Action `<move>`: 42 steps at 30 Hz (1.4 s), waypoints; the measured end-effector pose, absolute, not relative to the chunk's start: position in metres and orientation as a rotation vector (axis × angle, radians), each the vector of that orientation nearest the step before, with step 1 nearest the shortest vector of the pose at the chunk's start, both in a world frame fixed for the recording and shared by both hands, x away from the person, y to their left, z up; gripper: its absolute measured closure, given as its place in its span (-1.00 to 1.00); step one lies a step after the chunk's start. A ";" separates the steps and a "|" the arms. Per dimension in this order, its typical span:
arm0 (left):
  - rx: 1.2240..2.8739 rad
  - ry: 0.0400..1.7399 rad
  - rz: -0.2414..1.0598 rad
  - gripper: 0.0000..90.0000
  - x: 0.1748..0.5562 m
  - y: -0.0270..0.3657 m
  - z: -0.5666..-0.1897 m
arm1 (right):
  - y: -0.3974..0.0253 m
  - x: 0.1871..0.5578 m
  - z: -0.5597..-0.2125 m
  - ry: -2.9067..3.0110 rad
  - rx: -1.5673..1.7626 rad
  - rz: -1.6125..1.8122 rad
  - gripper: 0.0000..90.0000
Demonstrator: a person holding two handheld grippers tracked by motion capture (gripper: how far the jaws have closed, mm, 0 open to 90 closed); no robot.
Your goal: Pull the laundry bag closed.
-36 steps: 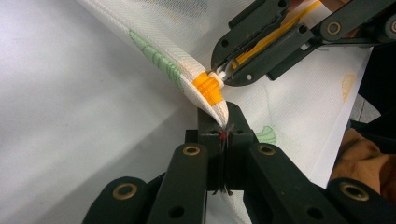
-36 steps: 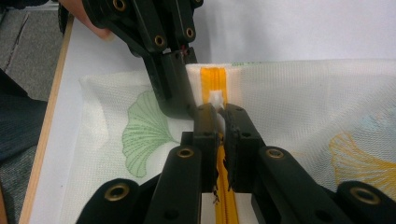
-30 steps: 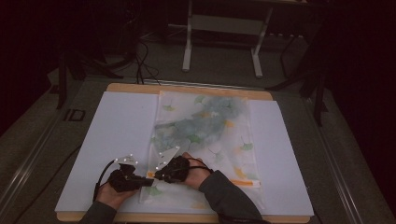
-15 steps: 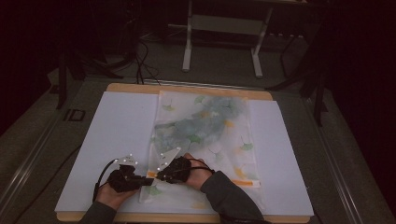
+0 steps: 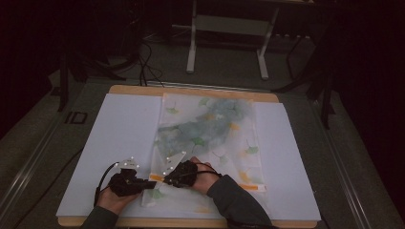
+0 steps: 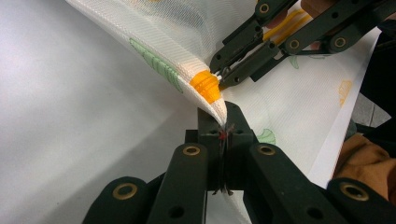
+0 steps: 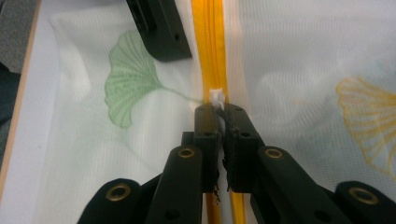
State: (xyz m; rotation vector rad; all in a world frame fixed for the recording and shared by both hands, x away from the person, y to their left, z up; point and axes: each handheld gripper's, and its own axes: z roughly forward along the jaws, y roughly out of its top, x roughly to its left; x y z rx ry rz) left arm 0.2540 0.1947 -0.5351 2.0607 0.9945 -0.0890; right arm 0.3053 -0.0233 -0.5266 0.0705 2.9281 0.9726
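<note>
A white mesh bag printed with green and yellow ginkgo leaves point(image 5: 210, 138) lay flat on the white sheet point(image 5: 119, 138) covering the wooden counter point(image 5: 191, 90), its near end close to the person. The left tool point(image 6: 223, 126) had its jaws closed on the bag's raised corner, just beside the end of the orange zipper point(image 6: 205, 87). The right tool point(image 7: 218, 112) was pinched shut on the small white zipper pull point(image 7: 216, 96), which sat on the zipper near that same corner. The two tools stood close together.
</note>
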 end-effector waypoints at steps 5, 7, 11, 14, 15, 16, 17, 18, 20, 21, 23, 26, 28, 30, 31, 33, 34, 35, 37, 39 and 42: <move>2.058 0.991 -0.089 0.97 0.254 0.195 -0.534 | -0.028 0.306 -0.526 2.932 0.081 0.957 0.89; 2.057 0.991 -0.089 0.97 0.254 0.196 -0.534 | -0.029 0.306 -0.526 2.928 0.073 0.951 0.89; 2.057 0.988 -0.089 0.97 0.254 0.196 -0.534 | -0.031 0.306 -0.526 2.932 0.072 0.941 0.89; 2.054 0.992 -0.091 0.97 0.253 0.196 -0.534 | -0.033 0.307 -0.526 2.930 0.075 0.940 0.89; 2.051 0.991 -0.090 0.97 0.253 0.197 -0.534 | -0.035 0.306 -0.526 2.933 0.081 0.935 0.89; 2.051 0.991 -0.090 0.97 0.253 0.197 -0.534 | -0.035 0.306 -0.526 2.933 0.081 0.935 0.89; 2.048 0.990 -0.092 0.97 0.254 0.197 -0.534 | -0.036 0.306 -0.525 2.936 0.081 0.925 0.89; 2.048 0.990 -0.092 0.97 0.254 0.197 -0.534 | -0.037 0.306 -0.525 2.937 0.081 0.920 0.89; 2.048 0.989 -0.092 0.97 0.254 0.197 -0.534 | -0.038 0.306 -0.525 2.937 0.083 0.922 0.90; 2.047 0.990 -0.092 0.97 0.254 0.197 -0.534 | -0.039 0.306 -0.525 2.938 0.085 0.920 0.90; 2.048 0.990 -0.091 0.97 0.254 0.197 -0.534 | -0.040 0.306 -0.525 2.939 0.084 0.915 0.90; 2.047 0.991 -0.091 0.97 0.254 0.198 -0.534 | -0.042 0.306 -0.524 2.943 0.088 0.909 0.90; 2.046 0.992 -0.090 0.97 0.253 0.197 -0.534 | -0.043 0.305 -0.524 2.941 0.088 0.902 0.90; 2.048 0.989 -0.088 0.97 0.253 0.197 -0.534 | -0.044 0.304 -0.524 2.939 0.081 0.897 0.90; 2.046 0.989 -0.087 0.97 0.253 0.197 -0.533 | -0.045 0.303 -0.523 2.938 0.081 0.885 0.90; 2.042 0.989 -0.081 0.97 0.253 0.197 -0.533 | -0.046 0.303 -0.523 2.935 0.079 0.885 0.90; 2.042 0.989 -0.081 0.97 0.253 0.197 -0.533 | -0.046 0.303 -0.523 2.935 0.079 0.885 0.90; 2.043 0.987 -0.077 0.97 0.253 0.197 -0.533 | -0.047 0.303 -0.523 2.935 0.080 0.881 0.90; 2.045 0.984 -0.075 0.97 0.252 0.197 -0.533 | -0.050 0.302 -0.523 2.935 0.085 0.880 0.90; 2.046 0.980 -0.063 0.97 0.252 0.197 -0.532 | -0.052 0.302 -0.523 2.935 0.088 0.873 0.90; 2.046 0.977 -0.061 0.97 0.252 0.197 -0.532 | -0.053 0.301 -0.522 2.932 0.087 0.862 0.90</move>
